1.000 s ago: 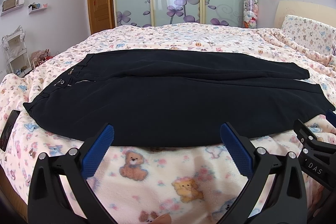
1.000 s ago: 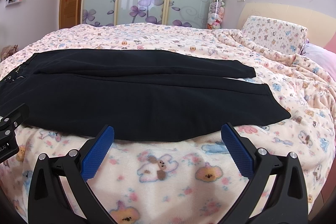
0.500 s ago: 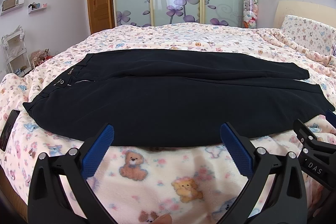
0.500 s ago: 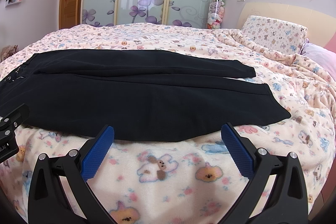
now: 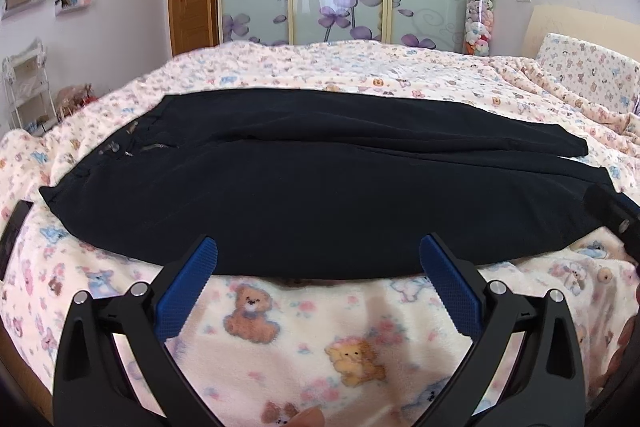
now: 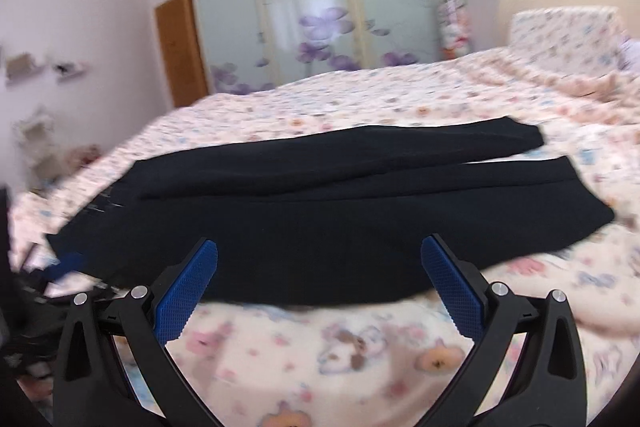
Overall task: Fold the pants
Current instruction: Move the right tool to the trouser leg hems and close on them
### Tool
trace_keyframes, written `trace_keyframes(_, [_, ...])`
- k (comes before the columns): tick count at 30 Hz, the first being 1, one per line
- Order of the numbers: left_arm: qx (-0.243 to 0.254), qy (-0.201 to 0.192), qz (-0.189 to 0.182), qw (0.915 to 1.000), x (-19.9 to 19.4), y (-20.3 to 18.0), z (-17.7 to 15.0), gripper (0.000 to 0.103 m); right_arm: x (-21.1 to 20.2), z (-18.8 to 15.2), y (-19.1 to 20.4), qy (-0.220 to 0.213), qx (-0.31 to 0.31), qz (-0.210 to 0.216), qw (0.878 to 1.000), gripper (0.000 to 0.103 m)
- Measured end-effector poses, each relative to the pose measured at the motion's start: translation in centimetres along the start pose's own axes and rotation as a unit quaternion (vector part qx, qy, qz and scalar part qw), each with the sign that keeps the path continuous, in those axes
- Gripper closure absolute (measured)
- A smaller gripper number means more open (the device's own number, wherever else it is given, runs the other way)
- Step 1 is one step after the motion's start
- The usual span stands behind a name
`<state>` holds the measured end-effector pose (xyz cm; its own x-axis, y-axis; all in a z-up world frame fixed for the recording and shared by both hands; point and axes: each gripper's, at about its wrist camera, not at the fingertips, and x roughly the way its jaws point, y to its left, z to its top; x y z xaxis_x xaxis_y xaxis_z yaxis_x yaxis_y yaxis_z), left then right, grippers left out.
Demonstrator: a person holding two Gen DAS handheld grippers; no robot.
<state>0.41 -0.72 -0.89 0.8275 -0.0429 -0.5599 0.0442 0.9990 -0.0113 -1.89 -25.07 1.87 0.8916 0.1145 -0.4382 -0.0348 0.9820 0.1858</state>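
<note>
Right now — approach step, nothing gripped | pants (image 5: 320, 187) lie flat on the bed (image 5: 304, 323), legs side by side | left gripper (image 5: 318, 259) and right gripper (image 6: 319, 259) both spread, empty | next, I'd judge — pinch the near edge.

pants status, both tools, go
Left tool open, right tool open, both empty. Pants flat on the bed, legs side by side, unfolded. Nothing in the way.
</note>
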Motion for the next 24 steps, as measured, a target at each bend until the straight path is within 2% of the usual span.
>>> trace_keyframes(3, [-0.009, 0.017, -0.023, 0.9995, 0.5, 0.2, 1.1, 0.002, 1.3, 1.6, -1.9, 0.045, 0.043, 0.063, 0.996, 0.001])
trace_keyframes(5, [-0.010, 0.017, -0.025, 0.9995, 0.7, 0.2, 2.0, 0.002, 1.8, 3.6, -4.5, 0.051, 0.081, 0.094, 0.991, 0.001])
trace_keyframes(6, [-0.010, 0.014, -0.025, 0.9995, 0.9, 0.1, 2.7, 0.002, 1.8, 4.5, -5.4, 0.048, 0.091, 0.096, 0.990, 0.001])
trace_keyframes(11, [-0.020, 0.006, -0.042, 0.9989, 2.0, -0.7, 4.9, 0.002, 3.7, 10.9, -11.3, 0.023, 0.079, 0.055, 0.995, 0.001])
trace_keyframes(14, [-0.017, 0.002, -0.053, 0.9985, 2.8, -1.1, 4.5, 0.002, 6.8, 14.4, -15.1, 0.043, 0.070, 0.037, 0.996, 0.001])
trace_keyframes(18, [-0.010, 0.003, -0.065, 0.9979, 3.4, -1.2, 3.7, 0.002, 11.9, 17.4, -22.4, 0.082, 0.123, 0.017, 0.989, 0.001])
trace_keyframes(22, [-0.003, -0.010, -0.058, 0.9983, 3.5, -1.4, 3.6, 0.002, 15.7, 19.3, -28.7, 0.090, 0.162, -0.035, 0.982, 0.001])
trace_keyframes(24, [-0.008, -0.010, -0.061, 0.9981, 3.8, -1.3, 3.6, 0.002, 17.8, 19.8, -31.6, 0.091, 0.185, -0.044, 0.978, 0.005])
